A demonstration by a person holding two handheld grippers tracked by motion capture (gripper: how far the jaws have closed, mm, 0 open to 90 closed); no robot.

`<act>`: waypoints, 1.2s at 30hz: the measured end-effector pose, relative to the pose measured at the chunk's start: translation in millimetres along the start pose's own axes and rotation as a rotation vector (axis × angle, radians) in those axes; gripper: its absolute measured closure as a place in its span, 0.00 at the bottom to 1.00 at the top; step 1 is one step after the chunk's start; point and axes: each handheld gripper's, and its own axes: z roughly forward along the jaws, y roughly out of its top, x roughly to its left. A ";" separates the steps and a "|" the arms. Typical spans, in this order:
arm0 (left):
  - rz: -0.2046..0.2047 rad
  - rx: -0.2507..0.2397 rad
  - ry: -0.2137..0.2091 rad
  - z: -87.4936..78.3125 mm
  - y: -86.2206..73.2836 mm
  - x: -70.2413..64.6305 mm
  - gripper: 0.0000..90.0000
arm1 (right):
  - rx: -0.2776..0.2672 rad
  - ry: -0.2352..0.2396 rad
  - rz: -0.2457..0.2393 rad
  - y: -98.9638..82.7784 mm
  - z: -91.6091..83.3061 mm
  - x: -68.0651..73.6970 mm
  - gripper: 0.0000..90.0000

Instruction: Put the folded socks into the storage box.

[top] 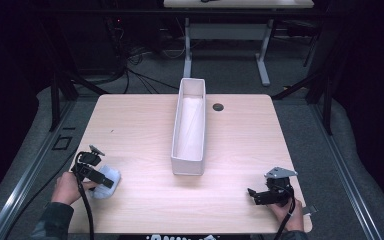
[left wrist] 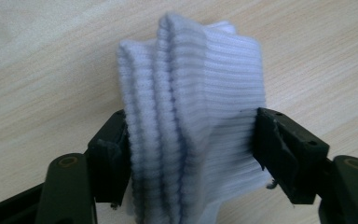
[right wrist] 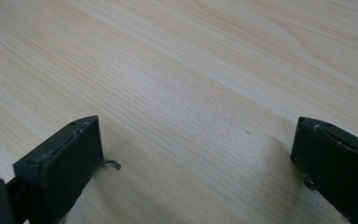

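A white ribbed cloth, folded like a sock (left wrist: 191, 79), lies on the wooden table (top: 140, 125) near its front left corner (top: 111, 176). My left gripper (left wrist: 191, 140) is shut on it, with both black pads pressed into its sides and the fabric bunched into folds between them. In the high view this gripper (top: 106, 181) is held low over the table by a hand coming in from the bottom left. My right gripper (top: 252, 194) rests at the front right of the table; its jaws (right wrist: 196, 154) stand wide open over bare wood with nothing between them.
A long, narrow white bin (top: 187, 165) stands in the middle of the table, running away from me, its inside pale. A small dark round grommet (top: 218, 107) sits just right of its far end. Another table's legs (top: 262, 55) stand beyond the far edge.
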 end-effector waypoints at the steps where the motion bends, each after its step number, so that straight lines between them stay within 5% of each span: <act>1: 0.002 0.001 0.003 0.2 0.1 -0.7 0.37 | 0.001 0.000 0.001 0.0 -0.2 0.0 0.02; 14: 0.011 0.010 0.022 3.4 3.7 -18.0 0.58 | 0.004 -0.001 0.000 0.0 -0.4 0.0 0.02; 36: 0.010 -0.051 0.008 -16.3 -3.1 -24.2 0.66 | 0.002 -0.001 0.001 0.0 -0.3 -0.1 0.02</act>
